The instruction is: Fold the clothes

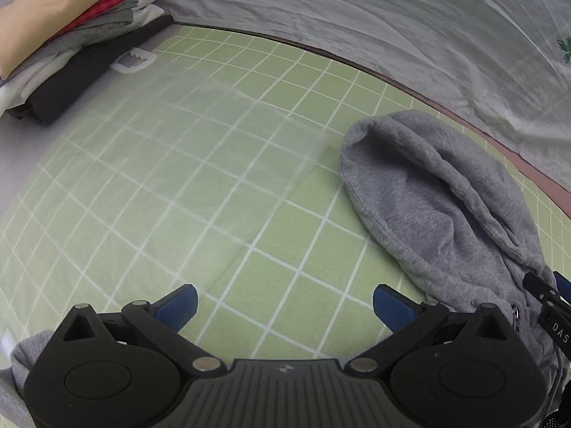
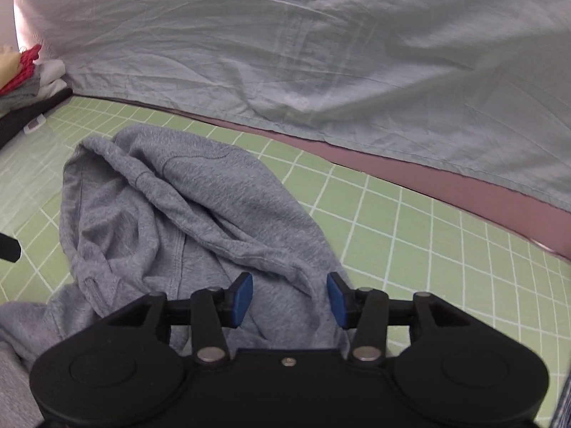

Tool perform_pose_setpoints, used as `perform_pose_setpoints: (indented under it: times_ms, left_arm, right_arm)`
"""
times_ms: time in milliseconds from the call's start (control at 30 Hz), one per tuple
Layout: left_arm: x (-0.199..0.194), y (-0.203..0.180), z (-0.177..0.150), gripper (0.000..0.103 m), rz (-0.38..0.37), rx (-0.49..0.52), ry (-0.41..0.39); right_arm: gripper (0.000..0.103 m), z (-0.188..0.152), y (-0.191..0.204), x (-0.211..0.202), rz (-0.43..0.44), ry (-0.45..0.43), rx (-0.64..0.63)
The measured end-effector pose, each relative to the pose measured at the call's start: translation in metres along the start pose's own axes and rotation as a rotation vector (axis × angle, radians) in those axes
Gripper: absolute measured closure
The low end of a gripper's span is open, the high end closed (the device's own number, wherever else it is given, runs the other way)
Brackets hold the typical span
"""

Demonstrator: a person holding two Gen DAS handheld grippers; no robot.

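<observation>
Left gripper (image 1: pixel 283 305) spread wide over bare green mat (image 1: pixel 221 185), holding nothing. Right gripper (image 2: pixel 289 297) unclosed, straddling the grey hoodie (image 2: pixel 185 207) by its hood, likely lining up a grab.

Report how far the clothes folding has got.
Done: a stack of folded clothes sits at the mat's far corner. In hand: nothing; the left gripper and right gripper are open, the right over the grey hoodie. Left: the hoodie lies crumpled, unfolded.

Both wrist views look low and close across the green grid mat (image 1: pixel 249 185), sharing the grey hoodie (image 2: pixel 185 207).
</observation>
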State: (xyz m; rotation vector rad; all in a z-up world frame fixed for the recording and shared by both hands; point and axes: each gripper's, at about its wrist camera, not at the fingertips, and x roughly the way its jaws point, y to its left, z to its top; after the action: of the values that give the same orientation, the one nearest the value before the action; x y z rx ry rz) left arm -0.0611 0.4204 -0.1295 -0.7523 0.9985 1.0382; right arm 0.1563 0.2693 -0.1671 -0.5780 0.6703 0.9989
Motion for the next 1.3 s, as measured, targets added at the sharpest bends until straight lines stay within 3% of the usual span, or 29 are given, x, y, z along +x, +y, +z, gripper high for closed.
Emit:
perform_pose_setpoints:
  times_ms: [100,233,400,467,533,667,767,833,900,967,1000,1133,1300]
  left_arm:
    - [0.009,-0.015,0.008,0.0,-0.013,0.036,0.002]
    - [0.023,-0.026,0.018,0.0,-0.009,0.042,0.0]
    - [0.036,-0.038,0.025,0.0,-0.013,0.053,-0.014]
    - [0.039,-0.045,0.028,0.0,0.014,0.081,-0.032]
    - [0.041,-0.051,0.033,0.0,0.04,0.102,-0.06]
    - [0.039,-0.066,0.05,0.0,0.042,0.135,-0.116]
    - [0.032,-0.08,0.063,0.0,-0.016,0.155,-0.164]
    - [0.028,-0.088,0.068,0.0,-0.066,0.166,-0.176]
    - [0.024,-0.091,0.067,0.0,-0.085,0.172,-0.176]
    - [0.019,-0.089,0.062,0.0,-0.091,0.175,-0.177]
    - [0.017,-0.084,0.058,0.0,-0.089,0.169,-0.174]
    - [0.001,-0.059,0.044,0.0,-0.065,0.143,-0.16]
    - [-0.015,-0.021,0.011,0.0,-0.036,0.132,-0.109]
  right_arm:
    - [0.056,0.008,0.0,0.007,-0.032,-0.013,-0.085]
    - [0.055,0.017,-0.003,0.016,-0.003,-0.024,-0.117]
    - [0.062,0.024,-0.022,0.024,-0.047,-0.061,-0.007]
    - [0.072,0.029,-0.038,0.021,-0.119,-0.101,0.054]
    - [0.075,0.036,-0.057,0.017,-0.202,-0.137,0.111]
    - [0.075,0.029,-0.105,0.006,-0.356,-0.164,0.235]
    - [0.074,0.014,-0.128,0.005,-0.463,-0.123,0.301]
    - [0.072,0.004,-0.139,0.008,-0.467,-0.052,0.329]
    - [0.068,-0.006,-0.148,-0.001,-0.445,-0.055,0.372]
    - [0.047,-0.015,-0.152,-0.017,-0.434,-0.076,0.411]
    - [0.043,-0.019,-0.152,-0.027,-0.43,-0.088,0.428]
    - [0.042,-0.045,-0.15,-0.067,-0.382,-0.098,0.497]
    - [0.043,-0.103,-0.14,-0.104,-0.385,0.007,0.513]
